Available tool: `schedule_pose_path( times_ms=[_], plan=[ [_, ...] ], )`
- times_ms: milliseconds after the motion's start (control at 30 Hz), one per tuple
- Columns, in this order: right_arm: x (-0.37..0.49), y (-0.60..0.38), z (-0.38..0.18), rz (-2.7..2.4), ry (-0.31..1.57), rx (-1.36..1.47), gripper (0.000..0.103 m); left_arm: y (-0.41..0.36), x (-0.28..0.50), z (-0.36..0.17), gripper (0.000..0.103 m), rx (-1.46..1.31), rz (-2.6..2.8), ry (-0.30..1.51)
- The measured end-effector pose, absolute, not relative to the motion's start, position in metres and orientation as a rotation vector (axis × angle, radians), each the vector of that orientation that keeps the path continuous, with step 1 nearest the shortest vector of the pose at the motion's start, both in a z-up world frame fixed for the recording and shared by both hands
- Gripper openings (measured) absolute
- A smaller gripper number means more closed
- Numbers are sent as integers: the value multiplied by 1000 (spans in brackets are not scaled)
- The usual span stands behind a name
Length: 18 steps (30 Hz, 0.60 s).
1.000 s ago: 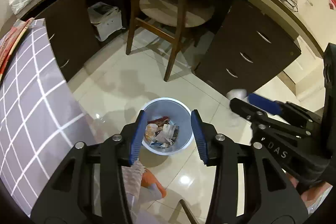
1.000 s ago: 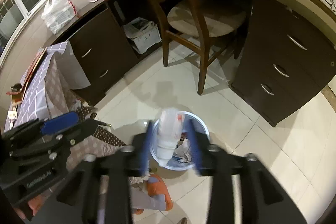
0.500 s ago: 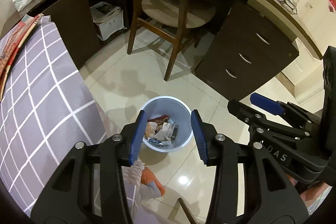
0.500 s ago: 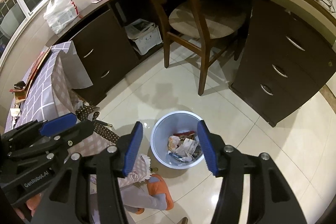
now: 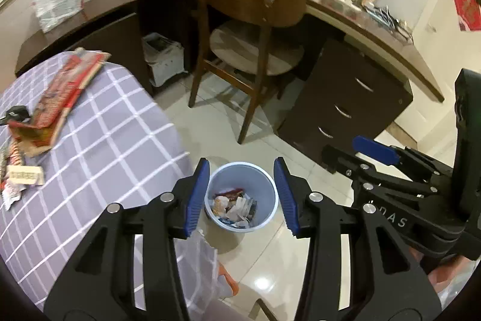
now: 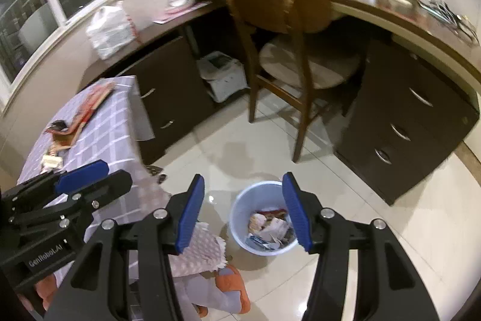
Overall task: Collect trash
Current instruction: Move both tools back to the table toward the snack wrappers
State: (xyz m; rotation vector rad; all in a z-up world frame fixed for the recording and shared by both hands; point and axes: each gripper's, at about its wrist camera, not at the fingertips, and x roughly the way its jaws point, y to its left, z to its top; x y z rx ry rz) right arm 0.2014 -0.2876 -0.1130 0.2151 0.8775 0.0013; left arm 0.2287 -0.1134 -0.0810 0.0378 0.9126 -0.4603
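Both claws are wide apart and empty over the bin point(image 5: 240, 194). Leftover wrappers point(image 5: 24, 175) sit up on the checked counter point(image 5: 105, 146), off to the left, so the left claw point(image 5: 240, 196) looks nearer than the right claw point(image 6: 244, 211).

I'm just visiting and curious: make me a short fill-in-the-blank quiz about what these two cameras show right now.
1. The trash bin stands on the ____.
2. Both the left gripper and right gripper are ____ and hold nothing.
3. The checked cloth covers the ____.
4. The wooden ____ is tucked under the desk.

Missing words: floor; open; table; chair
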Motion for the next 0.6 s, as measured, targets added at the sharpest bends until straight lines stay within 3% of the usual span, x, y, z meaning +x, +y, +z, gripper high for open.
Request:
schedule_pose_path(
  times_ms=[467,600],
  plan=[
    [216,-187,-92,178,886,117,54,-1,211,-58,45,-46,-272,847],
    [223,-148,-87,252,891,78,58,35,205,-56,47,-71,-206,838]
  ],
)
